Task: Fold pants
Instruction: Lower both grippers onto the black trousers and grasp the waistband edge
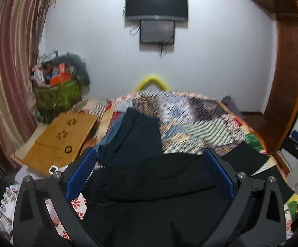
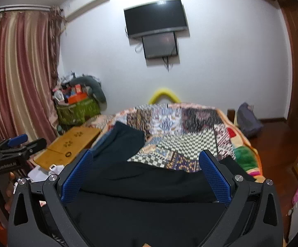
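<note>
L gripper (image 1: 152,177) fingers wide apart, nothing clamped, black pants (image 1: 149,185) lying btwn & under the blue pads (image 1: 81,173) | R gripper (image 2: 146,178) same, pads spread over pants (image 2: 144,187) | pants spread on near edge of patchwork quilt (image 1: 190,119) | darker garment (image 1: 132,135) folded just beyond | wooden tray (image 1: 60,138) off to L

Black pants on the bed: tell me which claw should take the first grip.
Left, probably. The left claw is open with a raised fold of the black pants between its fingers. The right claw is open over flatter cloth, so it is a close call.
</note>
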`<state>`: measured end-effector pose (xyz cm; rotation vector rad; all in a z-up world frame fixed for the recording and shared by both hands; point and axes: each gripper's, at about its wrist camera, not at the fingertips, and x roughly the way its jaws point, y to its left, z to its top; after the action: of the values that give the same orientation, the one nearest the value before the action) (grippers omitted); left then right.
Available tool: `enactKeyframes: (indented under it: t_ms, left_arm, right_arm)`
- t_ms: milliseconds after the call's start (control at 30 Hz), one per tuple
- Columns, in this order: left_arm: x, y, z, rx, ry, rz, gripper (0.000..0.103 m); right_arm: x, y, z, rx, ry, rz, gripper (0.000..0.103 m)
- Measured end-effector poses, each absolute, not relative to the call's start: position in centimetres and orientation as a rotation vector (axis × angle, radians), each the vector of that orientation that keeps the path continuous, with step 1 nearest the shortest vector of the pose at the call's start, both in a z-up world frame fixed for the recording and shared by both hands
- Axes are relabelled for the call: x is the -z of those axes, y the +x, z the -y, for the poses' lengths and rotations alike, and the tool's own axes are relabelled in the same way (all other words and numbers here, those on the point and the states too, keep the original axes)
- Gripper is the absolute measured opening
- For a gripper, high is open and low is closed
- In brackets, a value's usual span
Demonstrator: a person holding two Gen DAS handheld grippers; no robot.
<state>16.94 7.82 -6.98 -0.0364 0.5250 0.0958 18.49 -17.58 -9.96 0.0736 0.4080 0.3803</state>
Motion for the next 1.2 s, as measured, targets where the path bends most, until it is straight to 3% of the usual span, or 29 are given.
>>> enactKeyframes:
  t_ms: [600,967,1100,1200]
  left_arm:
    - [22.8,36.0,-22.7,-0.226,-0.105,-1.054,0.103]
    - [30.9,38.0,-27.1,-0.199,-0.219,-1.28,0.102]
    - [32.5,38.2,-26.9,-0.153,-0.26,-1.328,0.092]
    - [33.1,38.3,-27.0,-0.13,-0.314,-1.336,0.089]
  right_arm:
    - [19.1,34.2,14.1,-0.503,-0.095,-0.795,0.101]
    - [24.3,41.1,11.5,-0.612,-0.211,-0.989,0.096]
    - [25.8,42.6,11.4,-0.635,-0.203,-1.042,0.095]
    - [26.7,43.4,11.0,-0.625,-0.207,-1.067,0.085]
